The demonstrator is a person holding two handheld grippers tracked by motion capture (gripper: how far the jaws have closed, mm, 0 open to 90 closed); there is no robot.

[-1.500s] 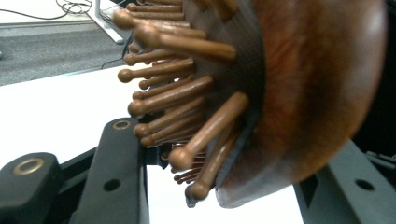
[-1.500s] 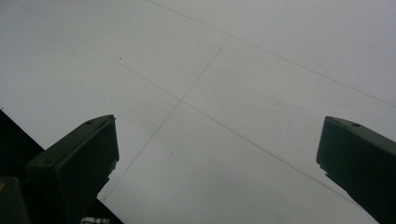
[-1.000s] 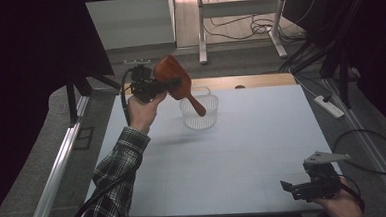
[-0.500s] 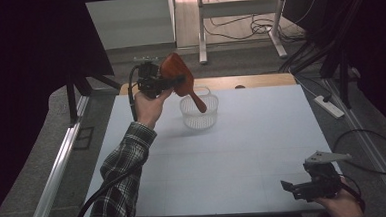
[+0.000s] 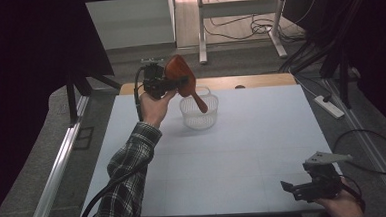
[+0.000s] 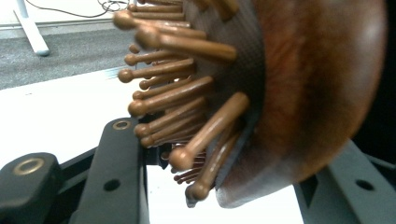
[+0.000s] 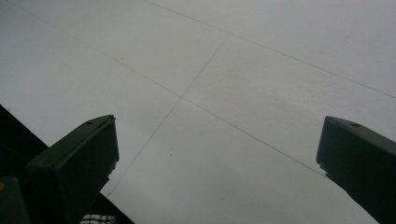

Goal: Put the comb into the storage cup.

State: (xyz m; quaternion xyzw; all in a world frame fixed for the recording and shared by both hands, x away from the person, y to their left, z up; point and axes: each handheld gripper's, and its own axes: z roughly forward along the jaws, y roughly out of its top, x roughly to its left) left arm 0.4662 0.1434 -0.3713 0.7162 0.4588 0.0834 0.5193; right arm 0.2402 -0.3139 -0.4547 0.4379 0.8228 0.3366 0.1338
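Left gripper (image 5: 172,83) fingers clamping hairbrush (image 5: 182,79), hovering handle-down over basket (image 5: 199,112). Next: lowering handle inside basket rim, then releasing. Right gripper (image 5: 305,185) fingers spread, idling well nearer than basket.

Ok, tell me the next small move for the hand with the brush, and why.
Probably lower the wooden hairbrush a little further into the clear basket. The left gripper is shut on the brush head, and the handle tip already points down over the basket's opening, but the brush looks to be above the rim, so letting go now might tip it out. The right gripper rests open nearby.
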